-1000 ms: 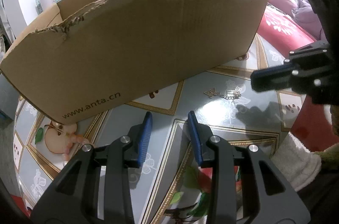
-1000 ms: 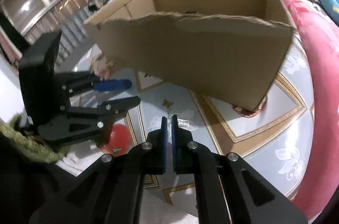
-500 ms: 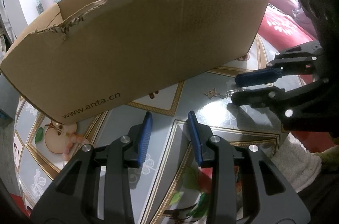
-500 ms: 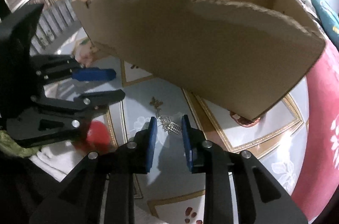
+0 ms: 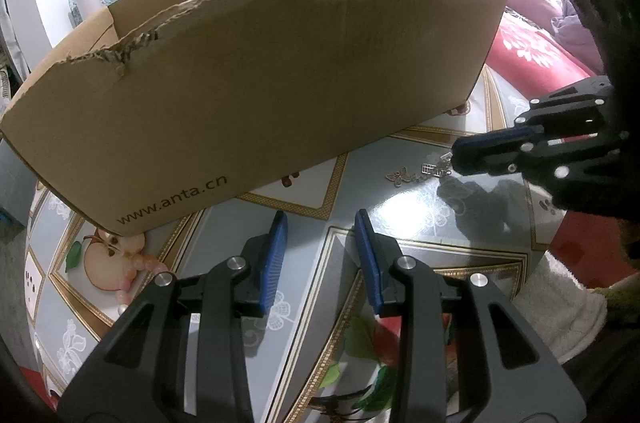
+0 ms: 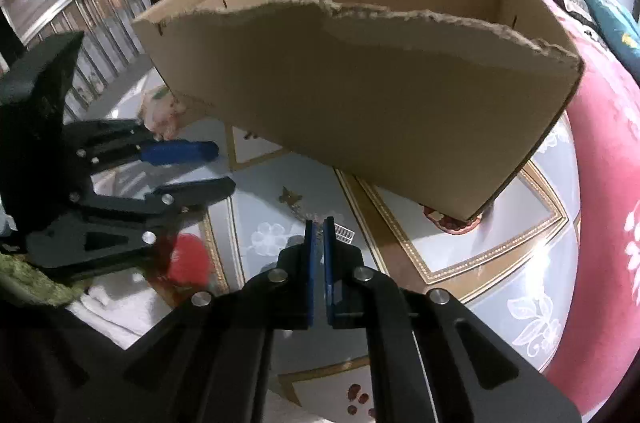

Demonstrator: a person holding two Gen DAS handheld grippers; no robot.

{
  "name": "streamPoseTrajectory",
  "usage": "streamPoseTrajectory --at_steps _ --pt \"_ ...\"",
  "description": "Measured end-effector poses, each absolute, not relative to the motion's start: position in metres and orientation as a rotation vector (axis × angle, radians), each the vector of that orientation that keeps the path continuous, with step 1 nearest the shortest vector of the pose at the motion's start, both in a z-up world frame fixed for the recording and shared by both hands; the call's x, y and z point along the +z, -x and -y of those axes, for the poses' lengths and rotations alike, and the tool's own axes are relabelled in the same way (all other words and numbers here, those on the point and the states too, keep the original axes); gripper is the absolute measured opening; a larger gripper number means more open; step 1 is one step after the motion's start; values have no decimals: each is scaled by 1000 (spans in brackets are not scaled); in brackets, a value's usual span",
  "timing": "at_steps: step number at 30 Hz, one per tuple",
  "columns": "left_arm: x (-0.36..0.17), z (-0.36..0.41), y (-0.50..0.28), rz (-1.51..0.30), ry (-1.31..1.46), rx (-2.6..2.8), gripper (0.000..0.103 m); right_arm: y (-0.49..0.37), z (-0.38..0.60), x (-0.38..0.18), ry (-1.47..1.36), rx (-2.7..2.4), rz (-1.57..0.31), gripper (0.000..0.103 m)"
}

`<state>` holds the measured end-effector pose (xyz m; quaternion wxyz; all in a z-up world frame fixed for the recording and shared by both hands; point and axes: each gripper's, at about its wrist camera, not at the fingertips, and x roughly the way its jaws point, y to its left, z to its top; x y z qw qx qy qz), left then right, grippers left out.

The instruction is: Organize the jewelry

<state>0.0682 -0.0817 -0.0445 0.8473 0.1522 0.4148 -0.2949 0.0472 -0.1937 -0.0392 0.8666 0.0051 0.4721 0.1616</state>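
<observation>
Right hand-held gripper pinching a jewelry chain beside the box

The right hand-held gripper (image 6: 319, 223) has just closed its jaws on one end of the necklace (image 5: 416, 176), which lies on the bench (image 5: 420, 219) in front of the torn cardboard box (image 5: 256, 95). The left hand-held gripper (image 5: 320, 227) hovers partly open and empty. Best to lift slowly so the butterfly charm (image 6: 291, 196) trails free, then clear the box's ragged rim. The box reads "www.anta.cn".

Both wrist views downward, close; share cardboard box (image 5: 256, 83).
</observation>
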Motion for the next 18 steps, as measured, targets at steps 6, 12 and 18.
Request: streamPoseTrajectory --at_steps 6,12,18 --pt "-44 82 -68 -874 -321 -622 33 -44 203 -21 -75 355 -936 4" --pt "-45 81 -68 -874 -321 -623 33 -47 196 -22 -21 366 -947 6" --pt "-45 82 -68 -873 -322 -622 33 -57 185 -41 90 364 -972 23"
